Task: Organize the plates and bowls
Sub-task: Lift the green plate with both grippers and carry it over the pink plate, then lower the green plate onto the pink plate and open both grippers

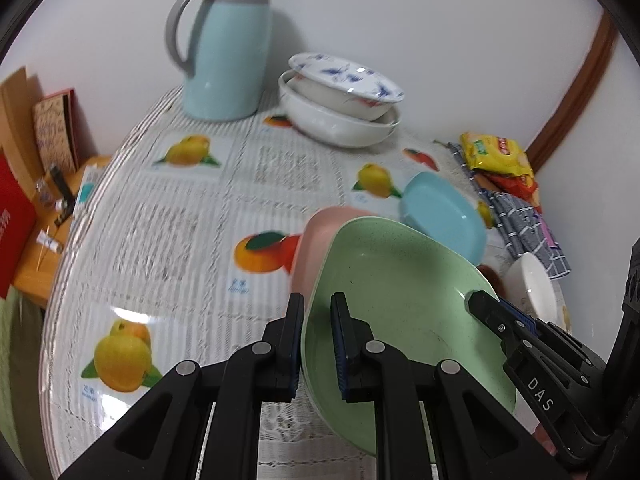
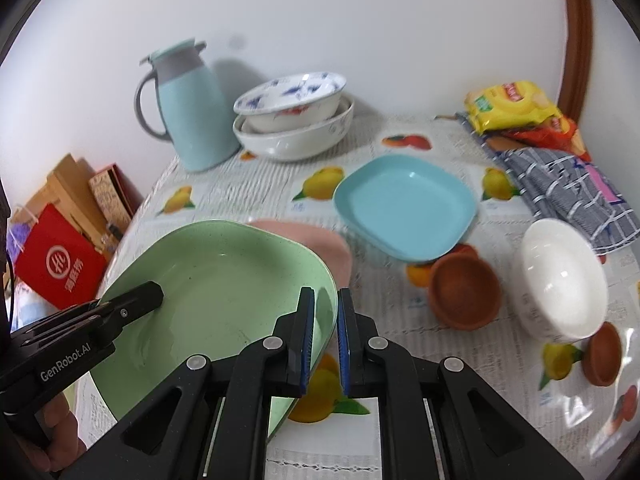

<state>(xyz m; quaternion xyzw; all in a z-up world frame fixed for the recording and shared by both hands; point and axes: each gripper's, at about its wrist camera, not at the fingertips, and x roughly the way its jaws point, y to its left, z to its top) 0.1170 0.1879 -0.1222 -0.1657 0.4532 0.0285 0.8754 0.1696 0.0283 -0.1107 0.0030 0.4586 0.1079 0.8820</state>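
Note:
A green plate is held tilted above the table by both grippers; it also shows in the right wrist view. My left gripper is shut on its left rim. My right gripper is shut on its right rim, and shows in the left wrist view. A pink plate lies under it, also seen in the right wrist view. A blue plate lies beyond. A stack of white bowls with a blue-patterned plate stands at the back.
A white bowl and two small brown bowls sit at the right. A light blue jug stands at the back left. Snack packets and a checked cloth lie at the back right. Boxes stand left of the table.

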